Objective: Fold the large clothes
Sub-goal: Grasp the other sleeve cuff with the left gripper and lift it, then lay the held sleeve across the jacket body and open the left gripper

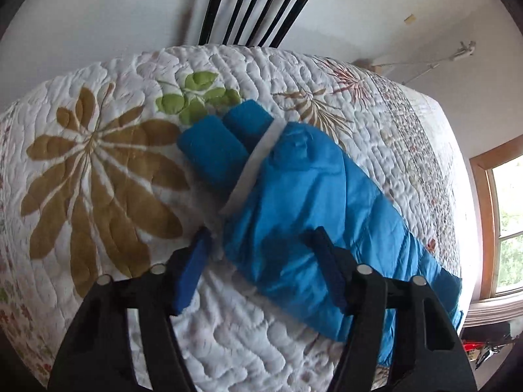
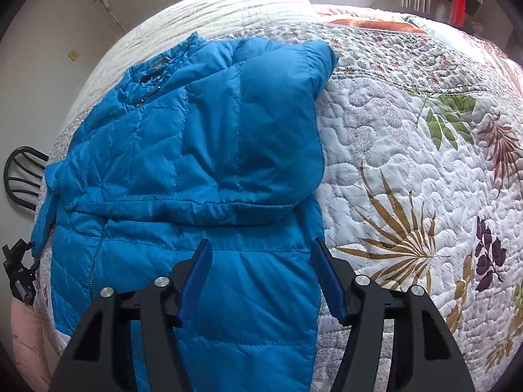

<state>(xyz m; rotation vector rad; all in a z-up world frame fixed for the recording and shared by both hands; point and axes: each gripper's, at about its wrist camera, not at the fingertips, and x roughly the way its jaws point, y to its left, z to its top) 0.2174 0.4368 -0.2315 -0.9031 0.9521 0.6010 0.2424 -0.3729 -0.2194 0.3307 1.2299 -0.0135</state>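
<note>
A blue quilted puffer jacket [image 2: 202,150] lies on a floral quilted bedspread [image 2: 408,150], its hood folded over the body. In the left wrist view the jacket [image 1: 313,202] shows two blue knit cuffs [image 1: 225,137] and a white band [image 1: 255,166] at its far end. My left gripper [image 1: 261,238] is open, just above the jacket's near edge. My right gripper [image 2: 261,251] is open above the jacket's lower body. Neither holds anything.
The bedspread [image 1: 98,170] covers the whole bed. A dark slatted headboard [image 1: 261,3] stands beyond it. A wood-framed window [image 1: 500,225] is at the right. A dark chair back [image 2: 23,176] stands beside the bed at the left.
</note>
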